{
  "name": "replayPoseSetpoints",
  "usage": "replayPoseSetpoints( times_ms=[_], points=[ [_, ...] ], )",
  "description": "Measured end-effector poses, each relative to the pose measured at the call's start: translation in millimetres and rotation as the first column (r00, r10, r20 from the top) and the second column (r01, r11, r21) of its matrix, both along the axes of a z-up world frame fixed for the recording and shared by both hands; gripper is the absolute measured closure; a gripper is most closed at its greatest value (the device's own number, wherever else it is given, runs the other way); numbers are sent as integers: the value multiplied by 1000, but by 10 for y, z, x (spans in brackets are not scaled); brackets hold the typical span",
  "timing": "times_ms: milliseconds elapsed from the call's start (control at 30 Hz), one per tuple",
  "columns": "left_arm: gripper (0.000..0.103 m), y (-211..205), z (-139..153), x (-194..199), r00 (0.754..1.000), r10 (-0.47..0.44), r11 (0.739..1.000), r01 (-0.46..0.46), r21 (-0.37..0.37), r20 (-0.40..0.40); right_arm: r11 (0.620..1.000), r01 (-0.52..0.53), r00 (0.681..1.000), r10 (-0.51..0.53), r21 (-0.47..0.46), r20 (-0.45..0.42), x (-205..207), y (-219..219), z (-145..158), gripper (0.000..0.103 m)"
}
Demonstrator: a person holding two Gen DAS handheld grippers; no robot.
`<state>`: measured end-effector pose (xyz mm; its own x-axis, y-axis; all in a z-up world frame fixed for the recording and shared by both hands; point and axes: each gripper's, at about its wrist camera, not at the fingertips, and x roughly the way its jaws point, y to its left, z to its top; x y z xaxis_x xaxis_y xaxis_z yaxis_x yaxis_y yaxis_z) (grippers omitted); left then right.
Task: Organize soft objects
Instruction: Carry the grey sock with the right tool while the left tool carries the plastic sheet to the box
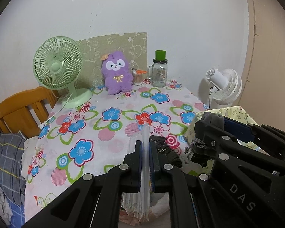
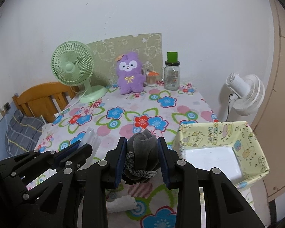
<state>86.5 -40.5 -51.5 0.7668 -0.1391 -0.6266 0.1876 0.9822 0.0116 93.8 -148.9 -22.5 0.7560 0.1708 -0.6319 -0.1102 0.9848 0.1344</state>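
Observation:
My left gripper (image 1: 146, 144) is shut on a clear plastic bag (image 1: 145, 133), which stands on edge between the pads and hangs below them. My right gripper (image 2: 142, 140) is shut on a grey velvet drawstring pouch (image 2: 142, 152), whose cord loops out at the front. Both grippers are held side by side above the near part of the flowered tablecloth (image 2: 123, 102). A yellow cartoon-print fabric basket (image 2: 250, 152) with a white bottom sits just right of the right gripper. A purple plush toy (image 1: 117, 74) sits upright at the far edge.
A green desk fan (image 1: 57, 66), a small cup (image 1: 138, 77) and a glass jar with a green lid (image 1: 159, 72) line the back by the wall. A white floor fan (image 1: 224, 85) stands to the right. A dark crinkled item (image 1: 166, 150) and a white roll (image 2: 121, 203) lie near.

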Motion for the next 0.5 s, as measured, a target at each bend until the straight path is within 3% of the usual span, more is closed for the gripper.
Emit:
replayPoseSetpoints(
  times_ms=[500],
  points=[
    [99,-442,119,-50,998,-62,998,62,17,29,997,70,997,-70,10,20,-106,-442,92,67]
  ],
)
